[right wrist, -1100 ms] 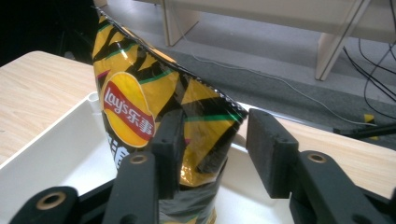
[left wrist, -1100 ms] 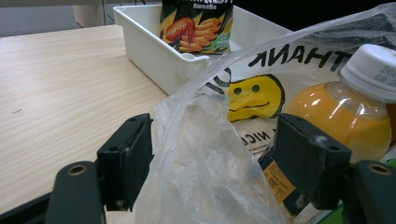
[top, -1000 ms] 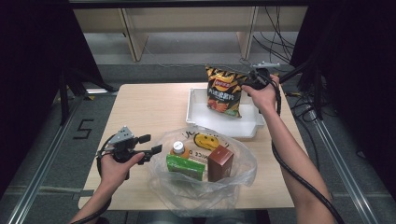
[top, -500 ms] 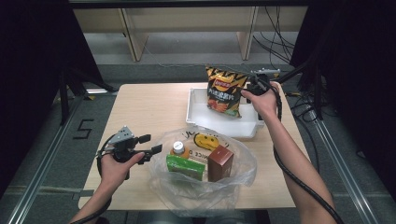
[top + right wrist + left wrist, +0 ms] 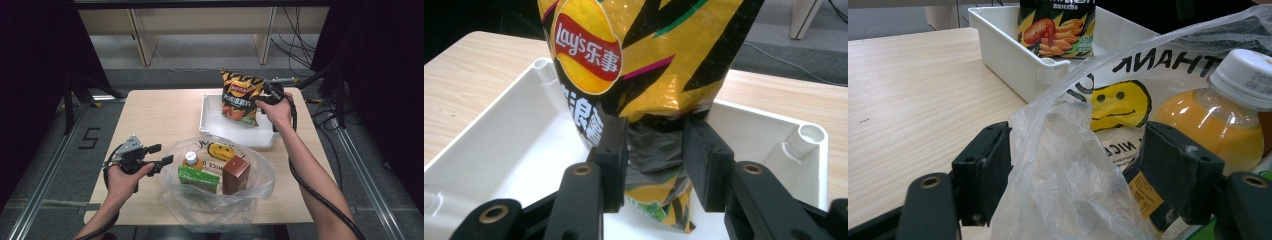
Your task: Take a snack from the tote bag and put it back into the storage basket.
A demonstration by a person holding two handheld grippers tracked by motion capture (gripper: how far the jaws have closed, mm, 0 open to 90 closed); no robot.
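A yellow-and-black chip bag (image 5: 240, 97) (image 5: 644, 60) (image 5: 1058, 27) stands upright in the white tray (image 5: 212, 127) (image 5: 499, 145). My right gripper (image 5: 262, 95) (image 5: 654, 150) holds it from the right. Its jaws have just been closing, and the pads now pinch a crumpled fold low on the bag. My left gripper (image 5: 162, 154) (image 5: 1073, 165) stands open at the left rim of the clear plastic bag (image 5: 250, 200) (image 5: 1068, 200), with loose film between its pads. Inside the plastic bag are an orange juice bottle (image 5: 191, 160) (image 5: 1208, 115), a green carton (image 5: 197, 179) and a brown carton (image 5: 235, 175).
The tray's near wall (image 5: 1013, 60) sits just behind the plastic bag. Bare wooden tabletop (image 5: 155, 115) stretches left of the tray. The table's front edge runs close below the plastic bag. Cables trail off the table's far right.
My right hand has dropped slightly beside the chip bag, and its jaws have drawn in on it. The bag, the left gripper and the plastic bag stay where they were.
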